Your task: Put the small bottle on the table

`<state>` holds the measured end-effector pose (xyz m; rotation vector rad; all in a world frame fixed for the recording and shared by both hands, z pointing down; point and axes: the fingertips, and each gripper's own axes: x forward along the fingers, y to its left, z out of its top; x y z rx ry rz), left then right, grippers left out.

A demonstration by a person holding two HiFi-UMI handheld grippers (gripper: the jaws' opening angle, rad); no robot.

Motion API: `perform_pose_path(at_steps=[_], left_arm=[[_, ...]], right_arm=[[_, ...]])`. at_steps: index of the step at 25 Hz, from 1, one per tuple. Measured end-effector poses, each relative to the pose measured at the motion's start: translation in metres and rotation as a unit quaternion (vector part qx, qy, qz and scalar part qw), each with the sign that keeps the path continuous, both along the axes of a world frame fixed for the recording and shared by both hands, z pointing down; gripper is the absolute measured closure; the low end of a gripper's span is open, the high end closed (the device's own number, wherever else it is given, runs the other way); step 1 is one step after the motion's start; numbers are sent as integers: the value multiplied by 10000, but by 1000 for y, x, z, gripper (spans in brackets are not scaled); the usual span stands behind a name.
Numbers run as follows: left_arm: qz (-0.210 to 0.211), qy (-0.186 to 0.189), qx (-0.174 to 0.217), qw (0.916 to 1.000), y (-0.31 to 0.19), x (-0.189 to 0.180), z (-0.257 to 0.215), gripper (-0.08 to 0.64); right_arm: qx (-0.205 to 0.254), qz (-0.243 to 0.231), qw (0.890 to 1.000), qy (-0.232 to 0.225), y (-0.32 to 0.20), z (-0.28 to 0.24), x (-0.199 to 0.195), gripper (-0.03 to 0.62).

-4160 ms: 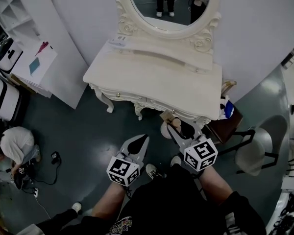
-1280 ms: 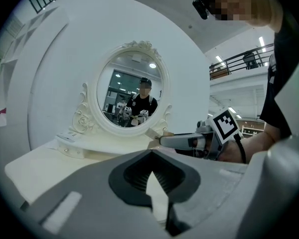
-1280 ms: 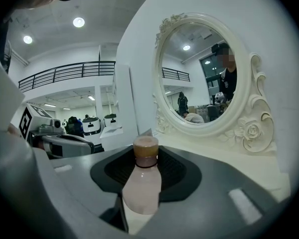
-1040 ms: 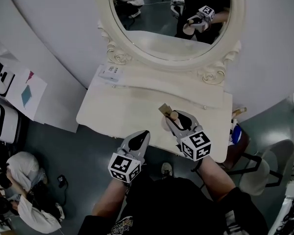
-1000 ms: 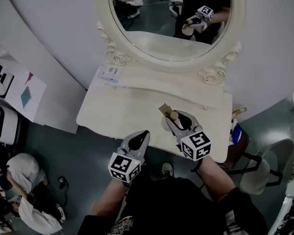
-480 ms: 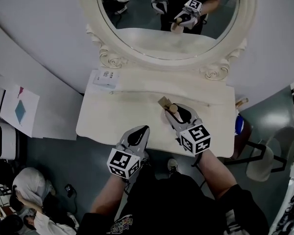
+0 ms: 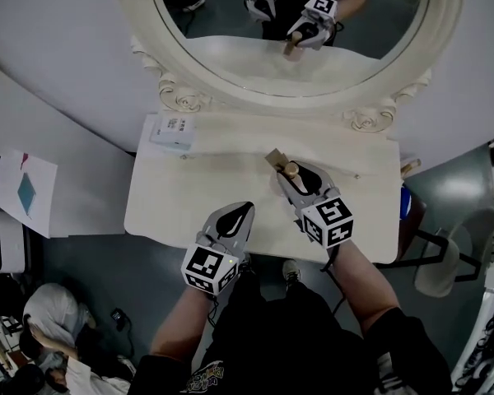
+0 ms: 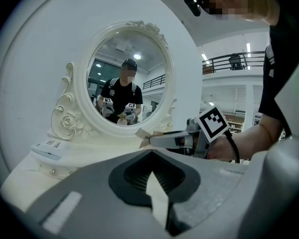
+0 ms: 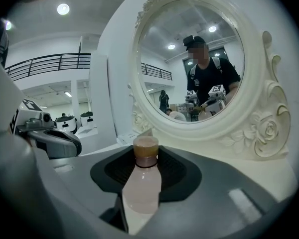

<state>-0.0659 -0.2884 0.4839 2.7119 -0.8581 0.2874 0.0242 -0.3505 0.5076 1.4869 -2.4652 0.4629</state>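
The small bottle (image 9: 141, 183) is pale with a tan cap (image 7: 291, 169). My right gripper (image 7: 297, 178) is shut on it and holds it over the right middle of the cream dressing table (image 7: 181, 196), cap toward the oval mirror (image 7: 346, 81). In the right gripper view the jaws of the right gripper (image 9: 146, 158) close on the bottle's body below the cap. A flat tan piece (image 7: 273, 158) shows just beyond the cap. My left gripper (image 7: 233, 220) is shut and empty over the table's front edge. Whether the bottle touches the tabletop cannot be told.
A small white printed box (image 7: 172, 130) lies at the table's back left, below the mirror frame's carved rose (image 7: 185, 101). A grey chair (image 7: 440, 262) stands right of the table. A person (image 7: 45, 323) crouches on the floor at lower left.
The right gripper has carried the bottle from below the table's front edge to over the tabletop. Both grippers have moved forward toward the mirror, and the view has closed in on the table.
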Motion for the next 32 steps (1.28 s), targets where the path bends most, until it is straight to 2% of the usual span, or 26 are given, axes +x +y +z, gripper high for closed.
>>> perform_pose_path(at_steps=[20, 32], left_arm=[[64, 3, -189, 9998, -55, 1, 18, 558], [-24, -9, -290, 9996, -73, 6, 25, 558]], right_arm=[[-123, 130, 9997, 168, -85, 34, 5, 425], [124, 63, 9994, 313, -117, 38, 7, 425]])
